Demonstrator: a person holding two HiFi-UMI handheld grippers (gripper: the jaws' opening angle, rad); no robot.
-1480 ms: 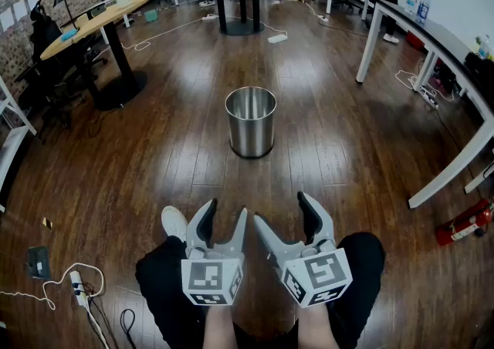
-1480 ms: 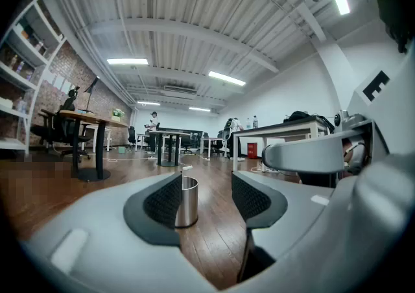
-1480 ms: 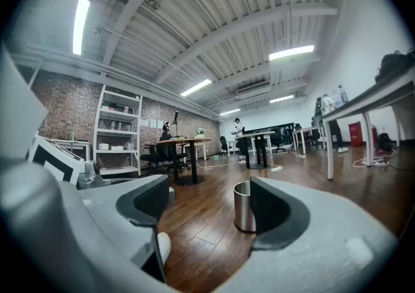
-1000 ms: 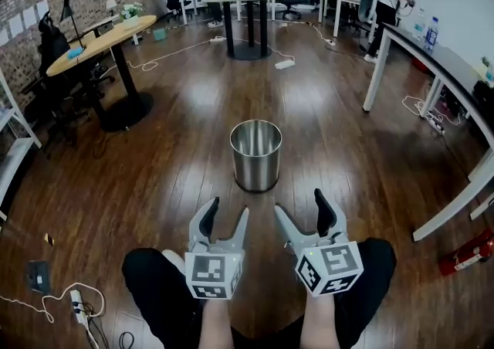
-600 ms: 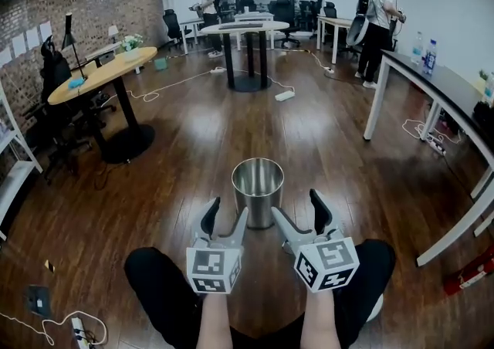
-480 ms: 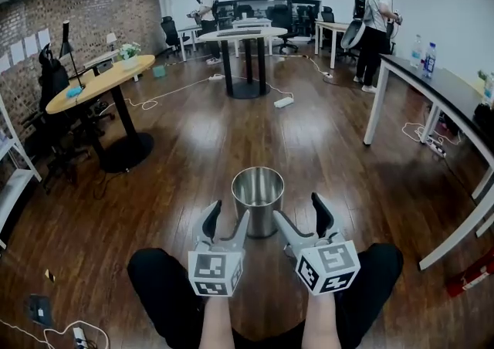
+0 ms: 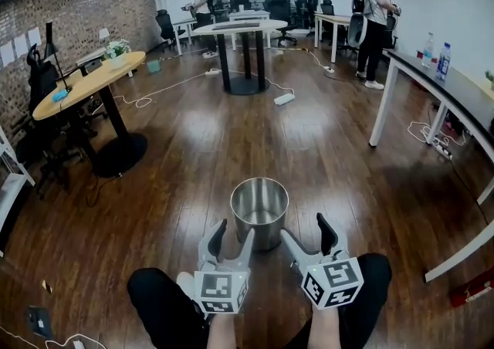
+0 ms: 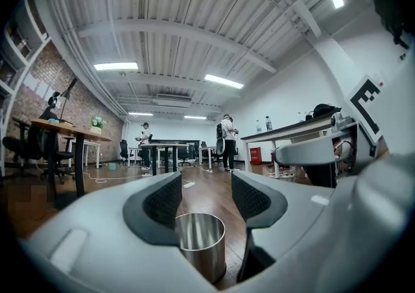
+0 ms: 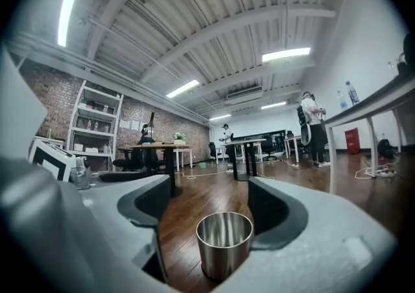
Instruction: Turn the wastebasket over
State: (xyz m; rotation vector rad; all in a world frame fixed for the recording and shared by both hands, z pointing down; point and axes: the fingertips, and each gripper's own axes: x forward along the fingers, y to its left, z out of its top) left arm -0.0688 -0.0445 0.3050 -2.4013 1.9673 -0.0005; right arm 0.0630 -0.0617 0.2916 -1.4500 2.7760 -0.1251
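A shiny steel wastebasket (image 7: 259, 212) stands upright on the wooden floor, mouth up and empty, straight ahead of me. My left gripper (image 7: 231, 236) is open just short of its left side, level with the floor. My right gripper (image 7: 308, 233) is open just short of its right side. Neither touches it. In the left gripper view the wastebasket (image 8: 201, 245) shows low between the open jaws, beyond the fingertips. Seen from the right gripper view, the wastebasket (image 9: 224, 243) also stands beyond the open jaws.
A round wooden table (image 7: 85, 86) stands at the left, a round white table (image 7: 237, 28) at the back, long white desks (image 7: 451, 89) on the right. Cables (image 7: 154, 94) and a power strip (image 7: 284, 99) lie on the floor. Two people (image 7: 372, 0) stand far back.
I have walked toward the wastebasket. It now sits right in front of both grippers, which stayed open and side by side.
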